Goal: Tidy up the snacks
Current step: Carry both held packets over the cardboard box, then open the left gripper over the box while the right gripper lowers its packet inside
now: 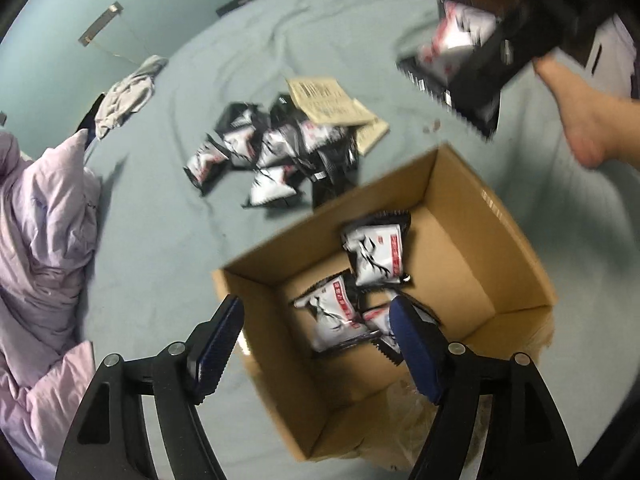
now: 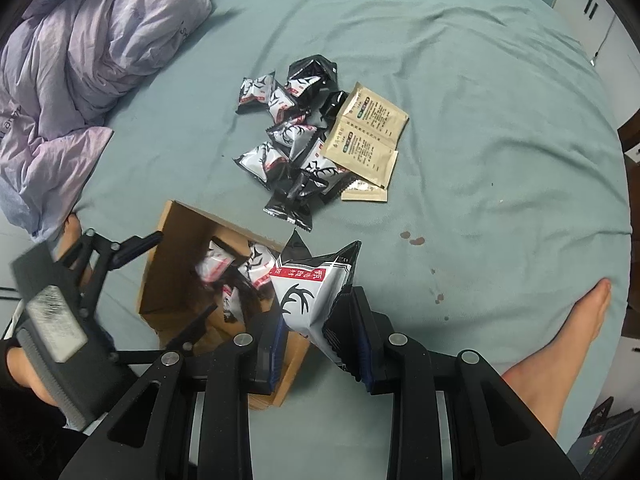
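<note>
- My right claw (image 2: 320, 330) is clamped on a white-and-black snack packet (image 2: 310, 296) with a red label and an antler drawing; the packet stands up between the pads, its top corner leaning over the near edge of the cardboard box (image 2: 160, 264).
- The box sits open on the bed just ahead and to the left of that claw. Inside it I count at least three packets of the same kind, lying loose and overlapping on the bottom.
- From my left wrist view, the left claw (image 1: 316, 344) hangs over the box (image 1: 480, 216) with its jaws spread wide and nothing between them. One pad is outside the box's left wall, the other is above the packets in the box (image 1: 372, 256).
- No earlier picture to compare, so I only report those jaws as apart.
- Beyond the box, further ahead of both claws, a loose pile of snack packets (image 2: 288, 136) lies on the bed sheet (image 2: 460, 120), white ones and black ones mixed.
- Touching the right side of that pile are tan paper sachets (image 2: 368, 136) with printed text, overlapping each other.
- In the left wrist view my right claw shows blurred at upper right, with its packet (image 1: 452, 40) in it.
- A crumpled lilac duvet (image 2: 80, 60) lies far left of the claws.
- A bare foot (image 2: 568, 328) rests on the sheet to the right of the right claw.
- A few small dark spots (image 2: 414, 238) mark the sheet ahead of that claw.
</note>
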`<state>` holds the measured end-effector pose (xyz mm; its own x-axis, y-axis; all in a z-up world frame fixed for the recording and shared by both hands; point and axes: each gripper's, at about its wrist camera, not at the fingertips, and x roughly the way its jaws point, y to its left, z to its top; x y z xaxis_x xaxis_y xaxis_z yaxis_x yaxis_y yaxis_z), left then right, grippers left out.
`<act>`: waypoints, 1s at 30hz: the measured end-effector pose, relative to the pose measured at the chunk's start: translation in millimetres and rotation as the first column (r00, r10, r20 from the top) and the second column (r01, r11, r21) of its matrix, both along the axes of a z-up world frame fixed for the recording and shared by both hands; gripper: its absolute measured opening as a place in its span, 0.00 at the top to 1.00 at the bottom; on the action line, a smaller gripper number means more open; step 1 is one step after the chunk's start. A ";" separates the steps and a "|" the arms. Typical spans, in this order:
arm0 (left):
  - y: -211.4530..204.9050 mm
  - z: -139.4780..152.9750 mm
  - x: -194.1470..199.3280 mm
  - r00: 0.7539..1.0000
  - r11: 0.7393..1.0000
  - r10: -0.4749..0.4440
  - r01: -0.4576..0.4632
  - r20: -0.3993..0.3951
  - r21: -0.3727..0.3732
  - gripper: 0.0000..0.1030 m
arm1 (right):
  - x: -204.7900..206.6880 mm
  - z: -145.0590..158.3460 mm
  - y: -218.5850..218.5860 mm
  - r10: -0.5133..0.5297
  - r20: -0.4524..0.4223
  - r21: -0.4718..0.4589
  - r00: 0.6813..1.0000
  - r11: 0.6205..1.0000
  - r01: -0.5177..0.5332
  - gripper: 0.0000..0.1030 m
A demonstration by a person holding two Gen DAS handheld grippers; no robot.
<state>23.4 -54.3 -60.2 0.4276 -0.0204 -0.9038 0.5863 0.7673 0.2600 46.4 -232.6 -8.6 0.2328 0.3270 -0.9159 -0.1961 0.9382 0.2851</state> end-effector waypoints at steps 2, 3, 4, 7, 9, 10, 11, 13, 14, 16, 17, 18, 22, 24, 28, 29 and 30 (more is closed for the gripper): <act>9.2 11.5 3.9 1.000 0.999 0.024 -0.024 0.003 -0.045 0.26 | 0.2 1.4 0.2 -0.004 -0.003 0.011 1.000 1.000 0.004 0.74; 16.8 18.2 6.8 0.999 0.997 0.049 -0.048 0.010 -0.066 0.26 | 0.3 1.9 2.1 -0.005 -0.004 0.013 1.000 1.000 0.005 0.74; 21.8 22.1 8.9 0.998 0.995 0.067 -0.065 0.017 -0.078 0.26 | 0.7 2.2 3.3 -0.003 -0.004 0.014 1.000 1.000 0.003 0.74; 41.7 32.8 16.2 0.986 0.985 0.152 -0.145 0.074 -0.088 0.26 | 0.8 1.8 15.5 0.018 -0.005 0.012 1.000 1.000 -0.018 0.74; 60.1 35.7 23.8 0.964 0.970 0.238 -0.230 0.115 -0.075 0.24 | -0.4 0.6 29.4 0.051 -0.006 0.004 0.999 0.999 -0.051 0.74; 67.6 35.5 27.5 0.956 0.962 0.269 -0.261 0.114 -0.078 0.24 | 0.0 -0.9 34.7 0.063 -0.008 -0.001 0.998 0.998 -0.063 0.74; 74.8 35.0 30.1 0.949 0.954 0.297 -0.289 0.106 -0.084 0.24 | -0.3 -3.0 41.5 0.082 -0.012 -0.008 0.997 0.997 -0.082 0.74; 91.6 32.5 36.4 0.934 0.933 0.351 -0.342 0.072 -0.107 0.24 | -2.5 -9.2 57.3 0.126 -0.025 -0.032 0.992 0.991 -0.127 0.74; 98.2 31.0 38.5 0.927 0.925 0.370 -0.362 0.060 -0.113 0.24 | -2.6 -12.4 63.2 0.143 -0.032 -0.042 0.989 0.989 -0.145 0.74; 104.0 27.9 40.1 0.921 0.918 0.388 -0.380 0.049 -0.114 0.24 | -4.2 -22.7 76.8 0.180 -0.060 -0.061 0.982 0.981 -0.183 0.74; 106.5 26.7 39.7 0.917 0.915 0.396 -0.389 0.047 -0.112 0.24 | -3.3 -26.5 81.2 0.188 -0.073 -0.065 0.979 0.979 -0.193 0.74; 107.4 26.4 40.0 0.916 0.913 0.399 -0.392 0.047 -0.111 0.24 | -3.1 -31.6 85.4 0.194 -0.090 -0.067 0.977 0.977 -0.200 0.74; 112.2 24.4 40.1 0.909 0.904 0.416 -0.410 0.026 -0.121 0.24 | -1.2 -48.8 101.6 0.215 -0.133 -0.091 0.968 0.970 -0.228 0.74; 114.5 23.6 41.4 0.904 0.897 0.428 -0.423 0.013 -0.125 0.24 | -0.9 -56.3 109.0 0.224 -0.147 -0.101 0.964 0.966 -0.239 0.74; 119.8 21.8 44.1 0.891 0.883 0.454 -0.451 -0.005 -0.132 0.24 | 1.8 -70.8 121.3 0.238 -0.168 -0.115 0.957 0.959 -0.259 0.73; 120.5 21.1 44.5 0.888 0.880 0.459 -0.456 -0.006 -0.130 0.24 | 2.4 -73.2 123.6 0.242 -0.172 -0.116 0.955 0.958 -0.264 0.73; 121.3 19.7 45.0 0.885 0.878 0.465 -0.462 -0.006 -0.126 0.24 | 2.7 -74.7 125.1 0.244 -0.174 -0.119 0.954 0.956 -0.267 0.73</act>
<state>68.4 66.9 -40.6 0.4364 0.0780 -0.8964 0.1509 0.9758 0.1583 49.1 -107.4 -83.4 0.0088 0.2229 -0.9748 -0.3983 0.8950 0.2011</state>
